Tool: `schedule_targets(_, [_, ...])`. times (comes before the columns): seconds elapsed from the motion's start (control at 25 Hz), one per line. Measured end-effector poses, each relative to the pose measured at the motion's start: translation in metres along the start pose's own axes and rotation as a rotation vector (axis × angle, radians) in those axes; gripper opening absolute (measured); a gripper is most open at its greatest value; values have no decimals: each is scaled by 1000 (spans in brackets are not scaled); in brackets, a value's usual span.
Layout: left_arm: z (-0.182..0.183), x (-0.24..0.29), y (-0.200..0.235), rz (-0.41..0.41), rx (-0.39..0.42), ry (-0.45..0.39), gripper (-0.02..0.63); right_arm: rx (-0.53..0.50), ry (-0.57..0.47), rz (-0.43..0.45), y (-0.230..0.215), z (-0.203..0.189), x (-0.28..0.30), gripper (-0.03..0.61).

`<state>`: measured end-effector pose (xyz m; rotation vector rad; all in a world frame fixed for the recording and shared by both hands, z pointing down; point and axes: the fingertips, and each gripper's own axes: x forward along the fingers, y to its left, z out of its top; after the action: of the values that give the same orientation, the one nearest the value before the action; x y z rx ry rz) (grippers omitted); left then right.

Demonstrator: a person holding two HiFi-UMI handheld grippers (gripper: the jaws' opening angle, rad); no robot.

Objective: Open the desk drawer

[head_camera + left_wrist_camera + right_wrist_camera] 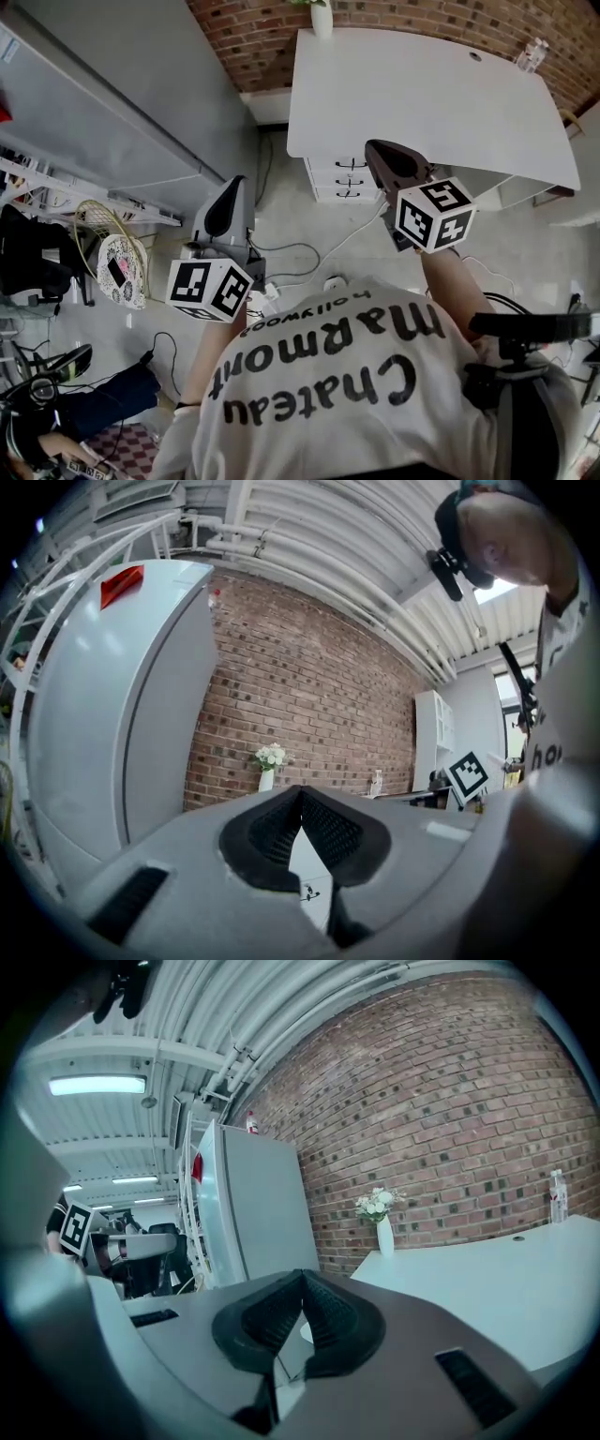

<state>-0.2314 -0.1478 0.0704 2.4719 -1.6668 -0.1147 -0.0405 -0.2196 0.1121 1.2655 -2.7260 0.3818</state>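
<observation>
White drawers closed; hand-held grippers shut.

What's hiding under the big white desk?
Under one end of the desk sits a white drawer unit with three drawers and dark handles, all looking shut. The desktop covers whatever else is underneath.

the desk is seen in plain white, and its drawers are white with thin dark handles. the brick wall is patterned in red-brown bricks with pale joints. a white vase is topped with white flowers. the left gripper and right gripper are shown grey with black ribbed pads. the left cube and right cube are covered in black-and-white squares. a white shirt is printed with black lettering. a red tag is set on a pale grey cabinet.
</observation>
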Motion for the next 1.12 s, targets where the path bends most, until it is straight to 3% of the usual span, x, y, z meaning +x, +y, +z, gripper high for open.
schedule_targets(0.08, [-2,3,-3,-4,16,9,14,22,1,27,-1,-4,6,9])
schedule_targets(0.32, [-38,21,-9,2,-120,83,14,122,86,74,-19,-41,12,9])
schedule_targets(0.64, [-133,41,-50,8,-96,198,14,228,189,114,-64,-140,8,9])
schedule_targets(0.92, [-219,45,-37,28,-154,261,14,210,248,132,-89,-209,31,9])
schedule_targets(1.12, [-272,41,-25,28,-159,252,14,166,249,130,-94,-257,38,9])
